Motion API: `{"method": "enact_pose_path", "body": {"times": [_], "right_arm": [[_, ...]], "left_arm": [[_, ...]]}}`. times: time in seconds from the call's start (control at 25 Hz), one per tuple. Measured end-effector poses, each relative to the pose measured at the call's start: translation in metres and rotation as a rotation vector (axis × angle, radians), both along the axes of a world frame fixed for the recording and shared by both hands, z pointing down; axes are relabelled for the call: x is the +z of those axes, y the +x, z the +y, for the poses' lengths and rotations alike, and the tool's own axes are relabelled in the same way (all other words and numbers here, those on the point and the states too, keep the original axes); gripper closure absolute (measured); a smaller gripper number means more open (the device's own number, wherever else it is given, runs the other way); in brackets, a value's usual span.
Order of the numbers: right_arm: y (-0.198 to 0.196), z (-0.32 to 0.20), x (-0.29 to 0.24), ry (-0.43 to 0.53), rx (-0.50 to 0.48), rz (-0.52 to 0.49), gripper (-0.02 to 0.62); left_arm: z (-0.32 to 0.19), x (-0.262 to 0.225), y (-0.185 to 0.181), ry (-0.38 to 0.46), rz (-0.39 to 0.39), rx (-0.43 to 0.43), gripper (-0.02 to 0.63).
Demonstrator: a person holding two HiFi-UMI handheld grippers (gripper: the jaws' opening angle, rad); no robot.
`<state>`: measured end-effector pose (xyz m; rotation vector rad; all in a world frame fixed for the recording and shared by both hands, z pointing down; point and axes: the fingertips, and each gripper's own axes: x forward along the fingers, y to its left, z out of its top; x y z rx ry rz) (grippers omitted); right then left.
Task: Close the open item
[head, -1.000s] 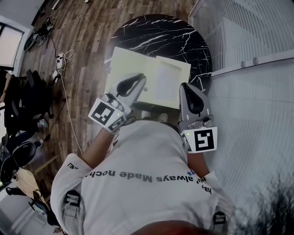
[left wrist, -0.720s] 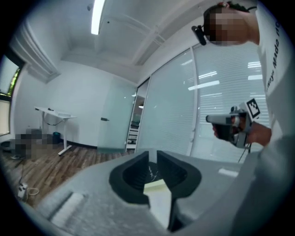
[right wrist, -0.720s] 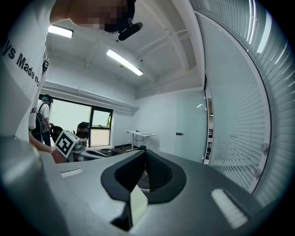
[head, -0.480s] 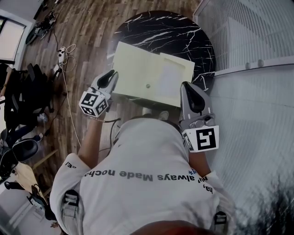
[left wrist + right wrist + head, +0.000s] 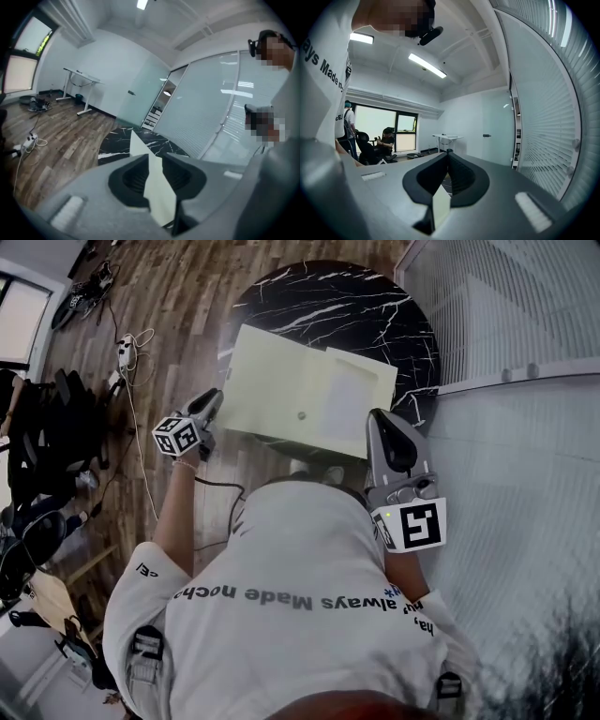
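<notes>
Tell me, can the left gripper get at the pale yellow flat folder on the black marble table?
Probably yes: the left gripper is at the left edge of the pale yellow folder, jaws opening with that edge between them; nothing blocks it.

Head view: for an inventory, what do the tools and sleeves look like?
Left tool and right tool are grey with black ribbed lining and a white cube bearing black square markers. White short-sleeved T-shirt, dark lettering. Left jaws opening, box edge between them.
</notes>
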<state>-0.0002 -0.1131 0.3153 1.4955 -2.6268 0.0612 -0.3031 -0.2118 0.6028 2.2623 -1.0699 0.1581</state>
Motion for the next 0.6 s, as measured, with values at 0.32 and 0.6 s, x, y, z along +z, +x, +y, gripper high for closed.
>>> {"method": "enact_pose_path", "body": {"times": [0.32,0.6], "right_arm": [[0.007,0.000,0.004,-0.010,0.016,0.005,0.592],[0.007,-0.001,0.007,-0.016,0.021,0.001,0.593]], "left_arm": [[-0.013,0.053,-0.029,-0.188,0.314,-0.030,0.486],[-0.008,0.068,-0.010,-0.321,0.438,0.063,0.457]]}}
